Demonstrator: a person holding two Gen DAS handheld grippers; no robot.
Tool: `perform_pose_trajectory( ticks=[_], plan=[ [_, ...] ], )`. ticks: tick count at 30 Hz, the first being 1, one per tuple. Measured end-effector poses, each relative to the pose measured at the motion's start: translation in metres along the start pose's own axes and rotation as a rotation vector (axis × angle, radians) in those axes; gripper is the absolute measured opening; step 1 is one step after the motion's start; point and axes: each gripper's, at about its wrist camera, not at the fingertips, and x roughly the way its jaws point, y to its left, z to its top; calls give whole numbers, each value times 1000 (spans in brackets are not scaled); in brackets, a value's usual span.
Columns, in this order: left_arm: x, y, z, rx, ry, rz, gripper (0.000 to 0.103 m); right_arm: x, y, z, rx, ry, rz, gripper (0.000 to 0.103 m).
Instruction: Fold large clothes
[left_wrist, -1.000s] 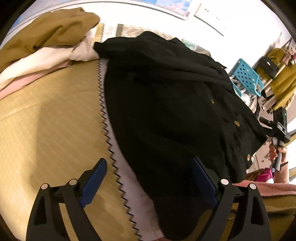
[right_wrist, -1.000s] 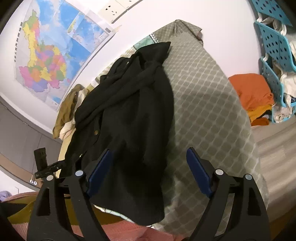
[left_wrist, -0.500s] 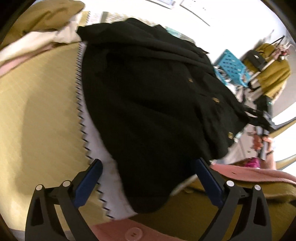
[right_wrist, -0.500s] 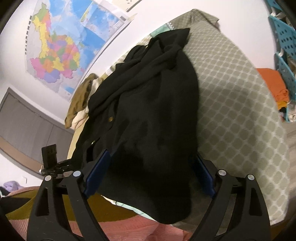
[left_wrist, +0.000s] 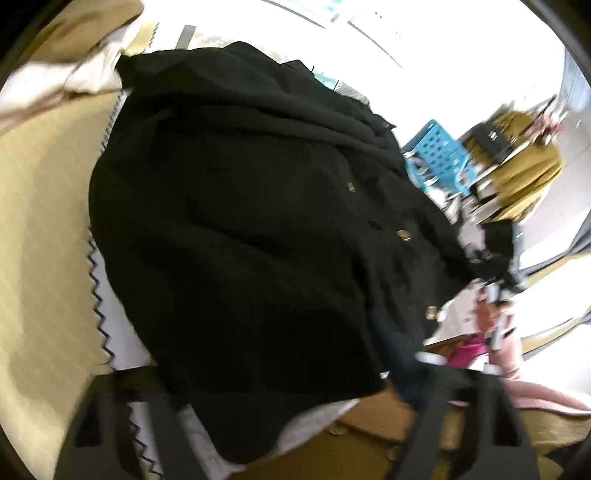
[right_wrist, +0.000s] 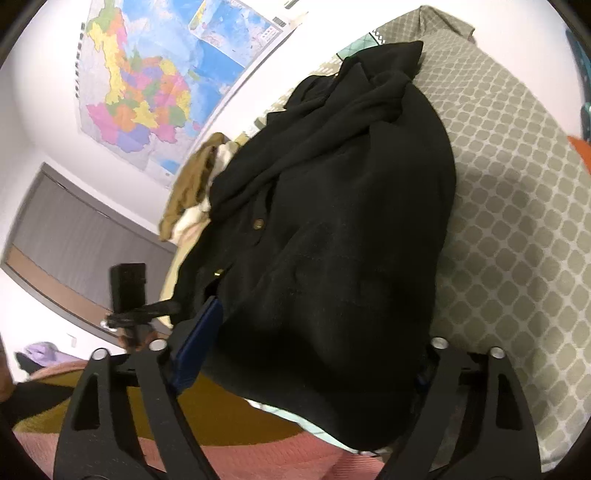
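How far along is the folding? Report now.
Done: nothing; the black coat lies rumpled and unfolded. In hand: left gripper and right gripper have just been closing, its near hem between their fingers. Left: every fold.
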Motion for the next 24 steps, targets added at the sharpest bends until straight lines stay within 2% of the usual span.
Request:
perform_pose_trajectory(
  ticks=[1,3,6,8,12,13,14,15,16,17,18,20,24],
  plan=[
    [-1,1,1,-1,-2,8,58,-2,0,0,0,-3,-4,78],
    [-2,5,1,-24,-1,-18,59,-11,-5,0,7,-21,-70,82],
    [-1,10,1,-56,-2,-93,75,-20,-16,-2,42,-31,-42,82],
    [-1,9,3,-51,0,-104,84,-18,-13,-3,23,-10,-60,85],
    [3,0,5,-12,-3,-71,87,-5,-3,-4,-29,10,-83,86],
    [4,-2,6,-13,-9,-57,81,-2,-2,-4,-31,10,-79,77],
    [3,-2,7,-11,-14,-30,61,0,-3,-4,-22,13,-56,58],
    [4,0,7,-21,-11,-1,50,3,-4,-4,-9,16,-38,47],
    [3,1,7,-30,-13,16,36,6,-5,-5,-2,20,-18,29],
    [1,3,7,-34,-19,18,25,6,-3,-7,-12,14,-7,17],
    [-6,5,6,-45,-37,-1,18,4,-1,-8,-19,1,-10,16],
    [-17,7,6,-59,-56,-34,12,-6,6,-12,-26,-42,5,12],
    [-54,10,4,-81,-118,-88,10,-37,30,-20,-62,-126,35,11]
  ],
)
